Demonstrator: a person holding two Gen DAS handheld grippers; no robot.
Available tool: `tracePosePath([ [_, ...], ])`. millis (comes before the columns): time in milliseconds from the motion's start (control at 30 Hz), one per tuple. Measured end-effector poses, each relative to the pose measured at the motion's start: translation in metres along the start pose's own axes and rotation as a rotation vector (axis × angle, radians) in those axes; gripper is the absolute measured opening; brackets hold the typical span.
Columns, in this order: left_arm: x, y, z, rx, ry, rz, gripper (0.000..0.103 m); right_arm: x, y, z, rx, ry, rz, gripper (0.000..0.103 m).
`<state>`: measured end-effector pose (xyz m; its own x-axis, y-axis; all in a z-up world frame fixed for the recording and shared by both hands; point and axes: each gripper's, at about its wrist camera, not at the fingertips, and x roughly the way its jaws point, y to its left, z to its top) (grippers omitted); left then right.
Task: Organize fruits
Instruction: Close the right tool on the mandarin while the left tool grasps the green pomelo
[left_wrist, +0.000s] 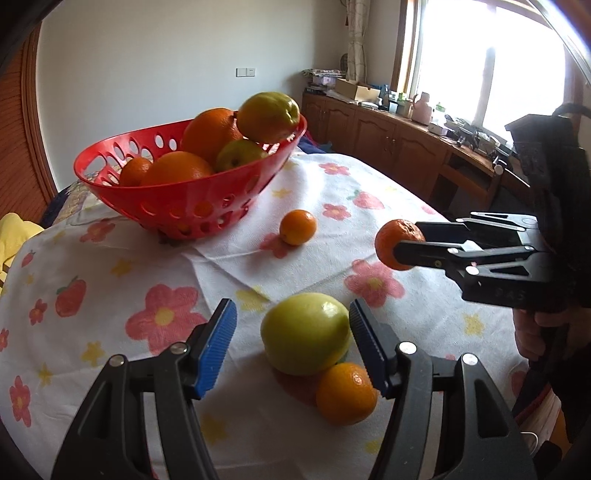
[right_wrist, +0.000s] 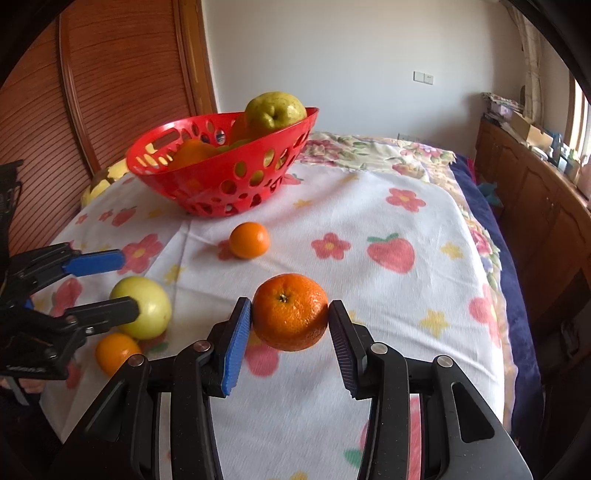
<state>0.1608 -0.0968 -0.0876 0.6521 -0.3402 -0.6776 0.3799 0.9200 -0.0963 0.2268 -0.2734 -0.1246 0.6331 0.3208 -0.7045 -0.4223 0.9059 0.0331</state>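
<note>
Basket: roughly five fruits in; right gripper clamps mandarin; left gripper wide around apple; two oranges remain.

One red basket, six oranges, three green apples

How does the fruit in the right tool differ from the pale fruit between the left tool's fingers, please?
The mandarin is orange and small; the pale green apple is clearly larger. The mandarin is clamped in the right tool and lifted off the cloth; the apple rests on the cloth between the open left tool, against a small orange. Both are round.
</note>
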Motion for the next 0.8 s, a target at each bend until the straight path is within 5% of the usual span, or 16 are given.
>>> tracePosePath([
  [800,0.007,-0.009,-0.001,0.019,0.041,0.018,0.066,-0.009,0.015,-0.032,0.033,-0.018,0.003,0.045],
])
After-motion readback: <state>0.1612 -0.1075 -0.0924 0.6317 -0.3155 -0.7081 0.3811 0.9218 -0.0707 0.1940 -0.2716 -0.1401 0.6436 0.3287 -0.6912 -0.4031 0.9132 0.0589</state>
